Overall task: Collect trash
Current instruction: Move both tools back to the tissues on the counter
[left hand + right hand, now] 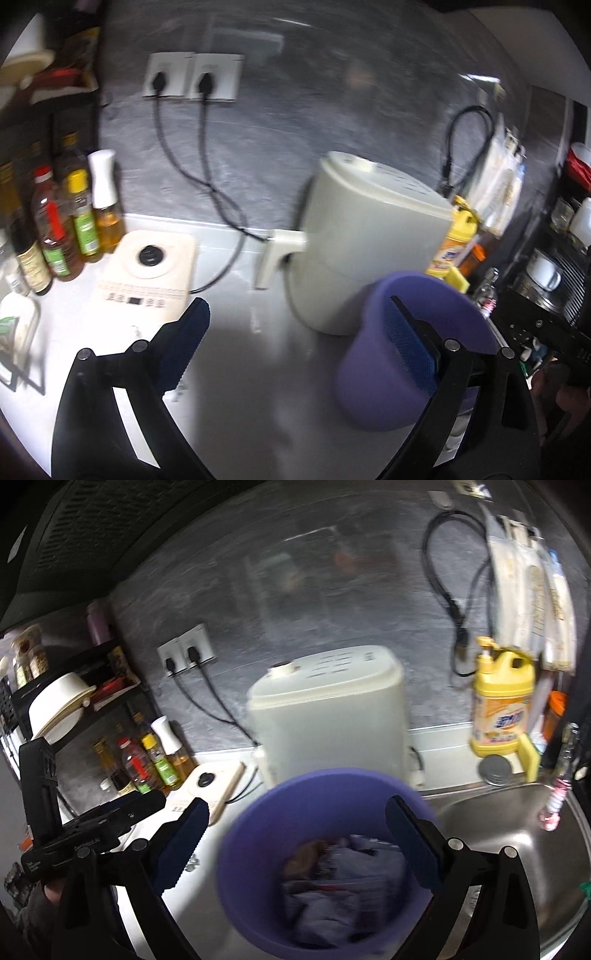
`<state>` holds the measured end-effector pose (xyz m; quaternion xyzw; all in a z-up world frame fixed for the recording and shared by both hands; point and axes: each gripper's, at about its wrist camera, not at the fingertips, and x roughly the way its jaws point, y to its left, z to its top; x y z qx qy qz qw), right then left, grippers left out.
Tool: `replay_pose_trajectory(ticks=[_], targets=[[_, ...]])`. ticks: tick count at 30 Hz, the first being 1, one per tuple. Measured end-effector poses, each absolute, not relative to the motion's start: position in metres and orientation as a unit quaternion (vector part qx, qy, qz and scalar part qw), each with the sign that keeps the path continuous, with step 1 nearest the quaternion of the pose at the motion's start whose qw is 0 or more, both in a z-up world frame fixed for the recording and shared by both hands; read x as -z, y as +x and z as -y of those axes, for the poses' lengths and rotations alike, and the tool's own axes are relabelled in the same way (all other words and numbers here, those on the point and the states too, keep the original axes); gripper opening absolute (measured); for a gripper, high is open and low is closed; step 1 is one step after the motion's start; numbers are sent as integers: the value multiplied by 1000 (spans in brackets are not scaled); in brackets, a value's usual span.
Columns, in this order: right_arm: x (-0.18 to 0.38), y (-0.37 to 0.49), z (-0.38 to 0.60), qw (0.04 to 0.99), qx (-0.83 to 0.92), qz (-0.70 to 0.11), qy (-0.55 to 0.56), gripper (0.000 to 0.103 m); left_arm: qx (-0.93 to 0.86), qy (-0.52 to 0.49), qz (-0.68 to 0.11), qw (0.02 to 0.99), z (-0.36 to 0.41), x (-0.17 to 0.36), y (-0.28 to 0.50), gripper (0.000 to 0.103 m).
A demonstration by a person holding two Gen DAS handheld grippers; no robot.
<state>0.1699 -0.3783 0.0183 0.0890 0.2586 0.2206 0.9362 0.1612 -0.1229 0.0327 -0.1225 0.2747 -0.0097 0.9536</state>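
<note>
The purple bin (325, 864) sits on the counter (236, 369) by the sink (517, 834), trash inside, within easy reach. My left tongs (295, 343) and right tongs (295, 842) both gape wide, holding nothing.

Nothing here reads clearly to me. The yellow detergent bottle (504, 709) carries a blue mark on its orange label, too blurred to make out. Small white lettering on the black body of my left tongs (88, 840) is also illegible.
</note>
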Motion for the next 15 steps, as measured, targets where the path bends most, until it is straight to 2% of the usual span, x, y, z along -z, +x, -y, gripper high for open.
replay_pose_trajectory(ticks=[15], targets=[[12, 169, 246, 925, -247, -279, 68, 94, -28, -126, -310, 942, 1, 4, 139, 97]])
